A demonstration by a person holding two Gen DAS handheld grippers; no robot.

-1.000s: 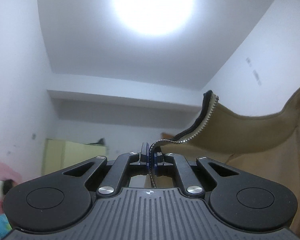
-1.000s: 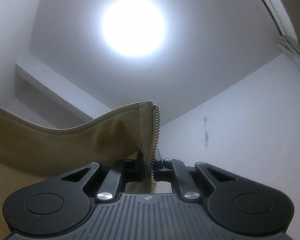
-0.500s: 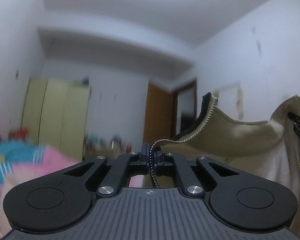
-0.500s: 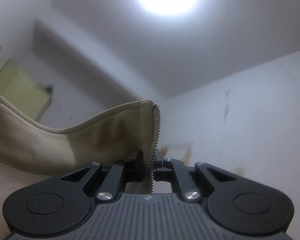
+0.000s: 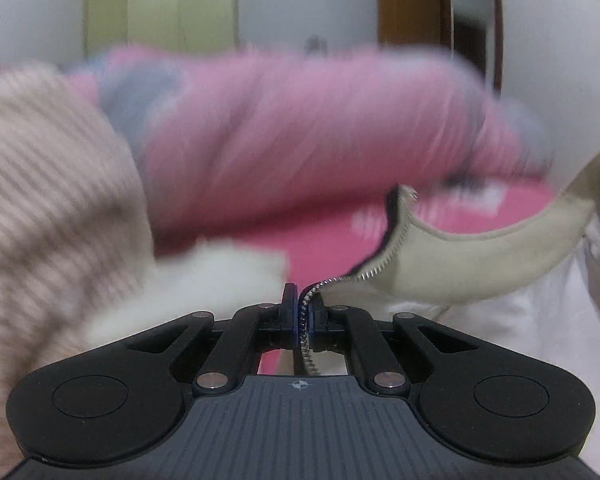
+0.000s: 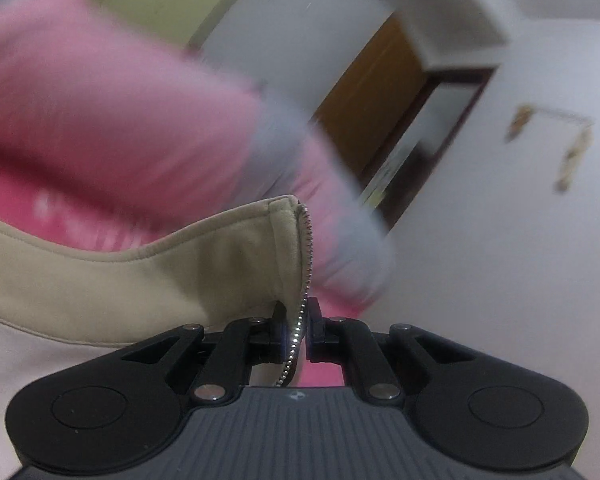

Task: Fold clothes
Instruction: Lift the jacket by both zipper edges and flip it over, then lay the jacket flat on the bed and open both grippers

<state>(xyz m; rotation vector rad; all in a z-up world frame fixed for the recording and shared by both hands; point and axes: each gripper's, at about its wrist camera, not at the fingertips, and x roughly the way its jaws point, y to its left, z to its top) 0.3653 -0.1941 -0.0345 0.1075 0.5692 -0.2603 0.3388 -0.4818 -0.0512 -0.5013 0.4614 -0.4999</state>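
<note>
A beige zip-up jacket (image 5: 456, 264) hangs between my two grippers. My left gripper (image 5: 305, 312) is shut on its metal zipper edge (image 5: 320, 286), with the collar rising to the right. My right gripper (image 6: 297, 322) is shut on the other zipper edge (image 6: 306, 264), with the beige collar (image 6: 148, 280) stretching off to the left. The jacket's body is mostly hidden below both views.
A pink quilt (image 5: 300, 128) lies rolled on a bright pink bed sheet (image 5: 328, 232). A pink-and-white striped knit garment (image 5: 44, 208) and white fluffy fabric (image 5: 220, 276) lie at the left. Yellow-green wardrobe (image 5: 160, 4), brown door (image 6: 372, 92) and white wall (image 6: 520, 240) stand behind.
Both grippers have tilted sharply down from the ceiling toward the bed, still holding the jacket's zipper edges. The views are motion-blurred.
</note>
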